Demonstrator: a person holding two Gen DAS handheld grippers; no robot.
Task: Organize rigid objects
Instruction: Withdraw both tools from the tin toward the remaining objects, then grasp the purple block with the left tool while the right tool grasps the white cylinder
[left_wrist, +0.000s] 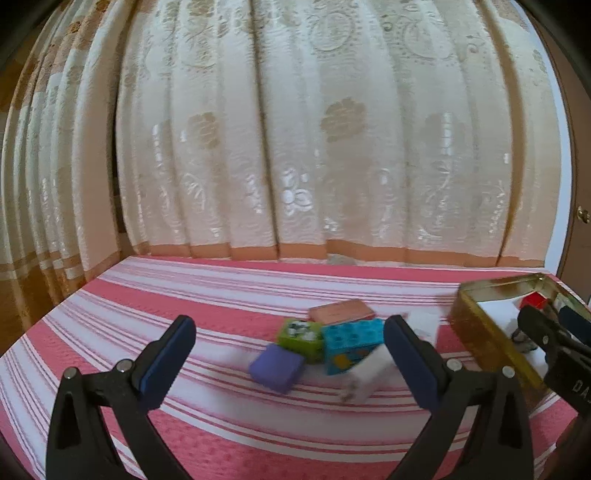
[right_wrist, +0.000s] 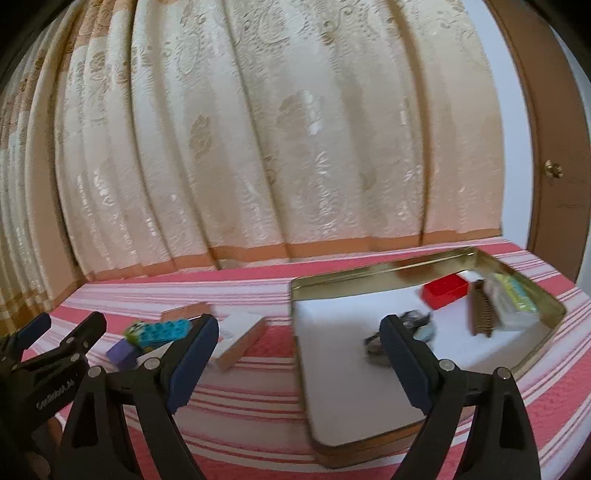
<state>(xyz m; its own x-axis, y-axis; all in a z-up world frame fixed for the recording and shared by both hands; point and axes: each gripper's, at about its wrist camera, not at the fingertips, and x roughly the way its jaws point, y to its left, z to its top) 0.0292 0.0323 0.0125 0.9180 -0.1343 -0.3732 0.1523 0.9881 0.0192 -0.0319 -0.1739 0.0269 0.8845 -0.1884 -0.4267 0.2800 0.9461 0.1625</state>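
A shallow gold metal tin (right_wrist: 373, 273), rectangular with rounded corners and a white floor, lies on the right of the striped surface. Inside it sit a red plastic block (right_wrist: 445, 291), a brown ridged comb-like piece (right_wrist: 480, 310), a pale printed packet (right_wrist: 513, 302) against the far wall, and a small dark blurred item (right_wrist: 410, 321) near the middle. To the left of the tin a loose cluster rests on the cloth: a studded blue brick (left_wrist: 351, 336), a green printed cube (left_wrist: 301, 338), a rounded purple block (left_wrist: 275, 367), a flat pink box (left_wrist: 341, 312) behind them and a white box with tan sides (right_wrist: 240, 338). The cloth (left_wrist: 221, 295) is a waffle-textured pink and white stripe, backed by a cream brocade curtain (left_wrist: 295, 129). The left tool (left_wrist: 291, 349) stands wide open and empty over the cluster; the right tool (right_wrist: 299, 349) also gapes wide and empty, above the tin's near edge.
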